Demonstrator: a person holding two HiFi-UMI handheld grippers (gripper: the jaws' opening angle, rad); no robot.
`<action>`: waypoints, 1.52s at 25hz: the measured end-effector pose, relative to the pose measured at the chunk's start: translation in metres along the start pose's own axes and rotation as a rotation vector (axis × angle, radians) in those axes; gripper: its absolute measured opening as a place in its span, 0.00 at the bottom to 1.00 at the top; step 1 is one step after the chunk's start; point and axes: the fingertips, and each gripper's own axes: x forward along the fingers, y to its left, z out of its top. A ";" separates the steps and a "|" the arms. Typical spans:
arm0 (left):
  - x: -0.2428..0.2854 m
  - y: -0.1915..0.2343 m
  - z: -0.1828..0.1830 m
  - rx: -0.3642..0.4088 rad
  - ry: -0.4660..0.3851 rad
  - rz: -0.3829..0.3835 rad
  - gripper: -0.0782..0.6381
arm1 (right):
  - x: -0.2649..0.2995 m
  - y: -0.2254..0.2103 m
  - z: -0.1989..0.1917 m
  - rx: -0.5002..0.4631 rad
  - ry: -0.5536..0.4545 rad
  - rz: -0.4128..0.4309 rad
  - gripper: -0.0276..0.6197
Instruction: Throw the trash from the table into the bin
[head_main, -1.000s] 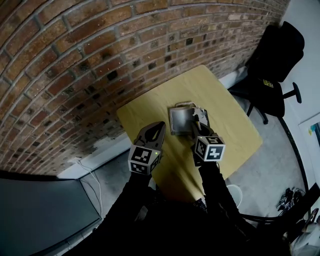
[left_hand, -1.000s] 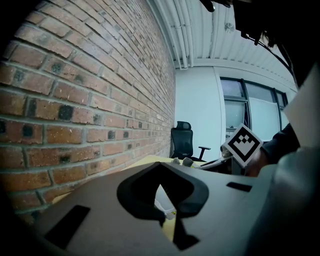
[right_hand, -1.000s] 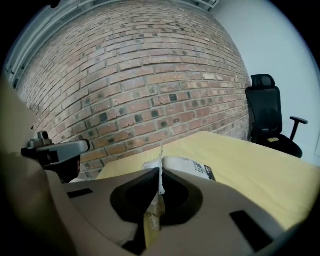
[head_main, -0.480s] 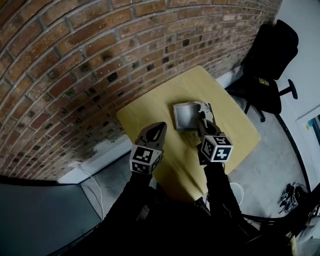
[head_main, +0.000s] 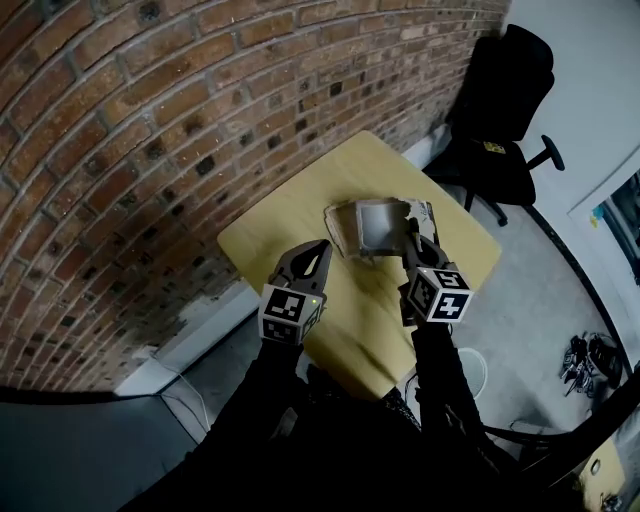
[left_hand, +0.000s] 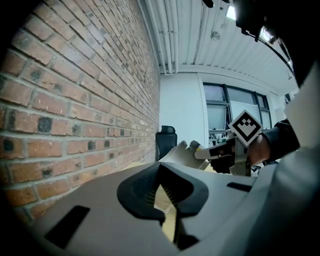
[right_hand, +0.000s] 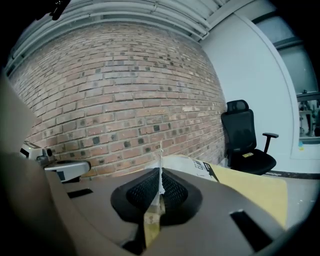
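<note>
1. The box (head_main: 368, 226) is a torn, flattened piece of cardboard with a grey inner face. It hangs over the far half of the table (head_main: 290, 205), and in the left gripper view it looks lifted off the top.
2. The left claw (head_main: 318, 249) is the nearest thing to it, just to its left and apart from it. Its jaws meet at the tips with nothing between them, and only the table shows through the slit behind the tips.
3. A brick wall (head_main: 150, 120) runs along the table's far left side.
4. A black chair (head_main: 500, 110) stands past the table's far right corner.
5. The grey floor (head_main: 540, 285) lies to the right of the table, with a tangle of cables (head_main: 585, 352) on it.
6. A white rounded rim (head_main: 472, 368) shows by the table's near edge, beside the right arm. I cannot tell what it is.
7. A white label (head_main: 427, 213) with black print sits on the box's right flap. The print is too small to read.
8. A yellow tag (head_main: 490, 147) lies on the chair's seat, and it is just as unreadable.
9. Each claw carries a cube with square black-and-white markers.
10. The right claw (head_main: 409, 236) is clamped on the box's near right edge. Its own view shows the pads pressed on a thin upright cardboard edge, with the rest of the box stretching ahead of the tips, label side to the right.
</note>
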 end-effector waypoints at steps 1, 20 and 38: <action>-0.002 -0.003 0.000 0.002 -0.002 -0.010 0.12 | -0.007 -0.001 0.001 0.003 -0.012 -0.014 0.06; 0.023 -0.124 -0.004 0.015 -0.002 -0.312 0.12 | -0.175 -0.091 -0.014 0.094 -0.130 -0.382 0.06; 0.055 -0.321 -0.001 0.050 0.024 -0.483 0.12 | -0.346 -0.220 -0.050 0.174 -0.169 -0.547 0.06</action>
